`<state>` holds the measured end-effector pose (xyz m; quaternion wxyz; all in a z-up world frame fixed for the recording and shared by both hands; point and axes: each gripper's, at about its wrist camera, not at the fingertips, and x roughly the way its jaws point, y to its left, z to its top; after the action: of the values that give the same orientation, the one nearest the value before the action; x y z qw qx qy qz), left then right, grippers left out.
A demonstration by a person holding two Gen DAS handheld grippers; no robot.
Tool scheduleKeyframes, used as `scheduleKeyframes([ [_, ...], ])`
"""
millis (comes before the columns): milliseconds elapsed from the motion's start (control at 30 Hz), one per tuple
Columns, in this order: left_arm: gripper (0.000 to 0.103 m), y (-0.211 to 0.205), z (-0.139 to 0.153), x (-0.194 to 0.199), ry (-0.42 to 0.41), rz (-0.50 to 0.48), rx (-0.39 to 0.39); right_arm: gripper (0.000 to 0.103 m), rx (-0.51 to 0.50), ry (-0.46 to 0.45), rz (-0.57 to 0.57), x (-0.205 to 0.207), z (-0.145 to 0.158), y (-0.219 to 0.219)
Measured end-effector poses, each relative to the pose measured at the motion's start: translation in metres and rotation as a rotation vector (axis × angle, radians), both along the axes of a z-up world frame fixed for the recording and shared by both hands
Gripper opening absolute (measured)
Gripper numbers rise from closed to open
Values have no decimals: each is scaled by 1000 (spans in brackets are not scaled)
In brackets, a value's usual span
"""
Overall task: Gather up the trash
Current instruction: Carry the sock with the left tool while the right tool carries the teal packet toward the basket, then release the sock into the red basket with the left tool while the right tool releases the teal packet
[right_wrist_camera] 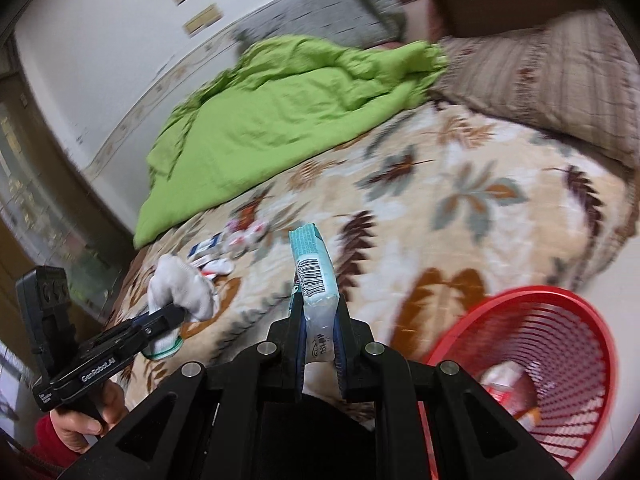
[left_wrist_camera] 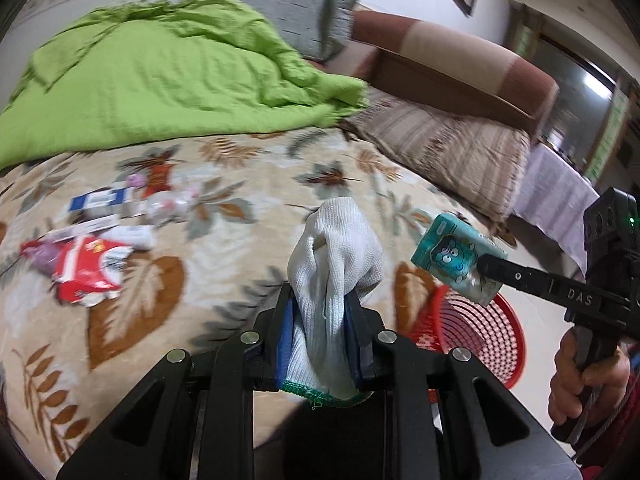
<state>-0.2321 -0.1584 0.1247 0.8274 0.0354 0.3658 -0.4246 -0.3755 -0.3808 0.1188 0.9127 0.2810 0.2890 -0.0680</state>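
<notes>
The left claw is pinching a white knitted glove between its blue pads, the glove's green-trimmed cuff down at the base of the fingers and the rest bunched up above them, held over the bed. The right claw is pinching a teal tissue packet edge-on, barcode side facing the camera; from the left wrist view the same packet shows a cartoon face on its front and hangs just above the rim of the red basket.

The basket stands on the floor just beside the bed, and a few scraps already lie in it (too blurred to name). More trash sits well apart from both claws, farther up the leaf-patterned bedspread: a red and white wrapper, a blue and white box and some pale crumpled pieces near it. Beyond the litter lie a rumpled green blanket, a grey pillow and a striped brown pillow. Both views are smeared by motion.
</notes>
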Motion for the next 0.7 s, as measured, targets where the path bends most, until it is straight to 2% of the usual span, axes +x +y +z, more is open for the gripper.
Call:
scheduleKeyframes([
  [367, 22, -89, 0, -51, 42, -233, 32, 13, 35, 26, -203, -88, -10, -59],
  [533, 22, -129, -5, -76, 51, -326, 49, 13, 61, 43, -259, -112, -21, -78],
  [700, 22, -157, -16, -89, 71, -377, 70, 13, 54, 59, -290, -128, -25, -91],
])
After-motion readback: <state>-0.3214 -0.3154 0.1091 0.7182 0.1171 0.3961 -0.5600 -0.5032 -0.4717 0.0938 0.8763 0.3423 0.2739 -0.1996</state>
